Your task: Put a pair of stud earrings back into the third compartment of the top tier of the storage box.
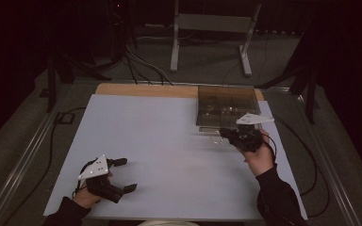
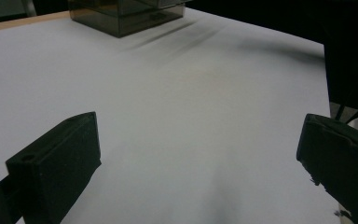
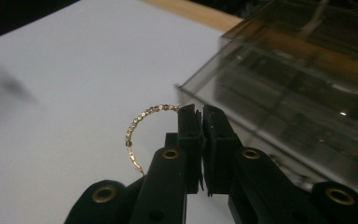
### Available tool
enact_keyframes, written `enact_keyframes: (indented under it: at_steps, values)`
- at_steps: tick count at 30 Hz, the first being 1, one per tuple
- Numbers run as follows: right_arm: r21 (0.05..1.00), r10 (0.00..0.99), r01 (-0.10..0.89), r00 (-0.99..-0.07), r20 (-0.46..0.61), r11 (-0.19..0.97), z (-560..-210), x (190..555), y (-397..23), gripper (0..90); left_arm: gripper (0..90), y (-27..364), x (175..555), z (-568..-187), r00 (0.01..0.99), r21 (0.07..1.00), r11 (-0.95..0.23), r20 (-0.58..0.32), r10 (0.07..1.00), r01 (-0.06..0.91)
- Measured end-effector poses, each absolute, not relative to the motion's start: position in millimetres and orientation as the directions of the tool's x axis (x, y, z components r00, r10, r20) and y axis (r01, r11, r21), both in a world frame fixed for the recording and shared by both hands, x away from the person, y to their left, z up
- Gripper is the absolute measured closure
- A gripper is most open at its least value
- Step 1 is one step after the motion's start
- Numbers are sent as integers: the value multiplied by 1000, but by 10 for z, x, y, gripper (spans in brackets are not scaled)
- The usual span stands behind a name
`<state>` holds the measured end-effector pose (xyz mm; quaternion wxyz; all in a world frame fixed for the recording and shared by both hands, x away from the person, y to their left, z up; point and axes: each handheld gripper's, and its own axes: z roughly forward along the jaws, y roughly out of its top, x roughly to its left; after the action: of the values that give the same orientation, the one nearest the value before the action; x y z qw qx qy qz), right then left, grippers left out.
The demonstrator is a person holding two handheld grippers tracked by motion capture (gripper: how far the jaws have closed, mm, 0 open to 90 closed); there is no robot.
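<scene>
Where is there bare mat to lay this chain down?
The white mat is bare from the left gripper across to the right gripper, which pinches the chain. The far right corner is crowded by the smoky plastic box.

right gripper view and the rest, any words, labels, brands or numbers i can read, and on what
None: no readable text in any view.
The bead chain, the right gripper shut on it, the clear box, the left gripper and the white table sheet bear no lettering.
</scene>
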<state>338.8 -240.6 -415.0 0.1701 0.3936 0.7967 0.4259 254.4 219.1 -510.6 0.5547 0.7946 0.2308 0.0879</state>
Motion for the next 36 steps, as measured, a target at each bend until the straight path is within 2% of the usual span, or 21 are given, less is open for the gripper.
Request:
enact_keyframes:
  at_steps: [14,36]
  values:
    - [829,853,505,-517,66,242,-4015,3522,-2860,872,5,2186,2538,-5102,881,923,-278,-116,459,266]
    - [809,950,582,-293,110,85,-4110,3806,-3470,871,5,2181,2540,-5102,879,922,-282,-113,463,266]
